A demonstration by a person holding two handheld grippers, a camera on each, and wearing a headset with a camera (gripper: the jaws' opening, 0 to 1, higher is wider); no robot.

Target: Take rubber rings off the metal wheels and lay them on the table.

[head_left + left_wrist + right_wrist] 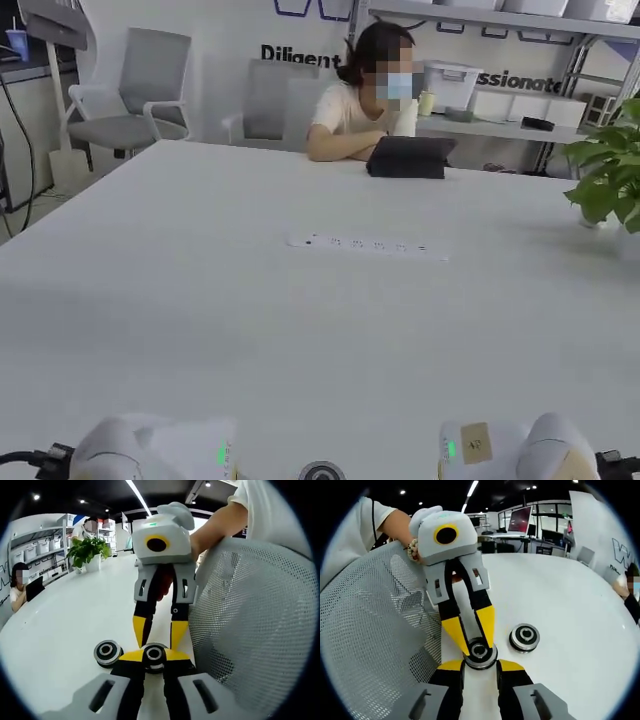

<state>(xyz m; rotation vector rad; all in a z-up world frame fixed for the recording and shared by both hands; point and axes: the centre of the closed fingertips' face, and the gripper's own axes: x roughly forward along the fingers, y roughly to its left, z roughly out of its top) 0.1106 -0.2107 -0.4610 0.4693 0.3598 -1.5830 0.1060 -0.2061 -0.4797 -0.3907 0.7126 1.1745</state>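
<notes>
Left gripper (pixel 153 655): closed narrow on the metal wheel (pixel 480 653).
Right gripper (pixel 481 665): closed on it from opposite side.
Second wheel (pixel 524 637): lay just beside, untouched.
Table (pixel 555 600): edge close, beside mesh chair (pixel 375 630); free top beyond.

Two wheels (pixel 524 637), two grippers (pixel 158 639), one table (pixel 300 340), one potted plant (pixel 610 172), one power strip (pixel 368 245), one seated person (pixel 348 115), one laptop (pixel 408 158)

A rubber-ringed metal wheel (pixel 480 653) lies on the white table (pixel 560 595) between the left gripper (pixel 478 646) and the right gripper (pixel 481 665); a second wheel (pixel 524 637) lies just beside it.
</notes>
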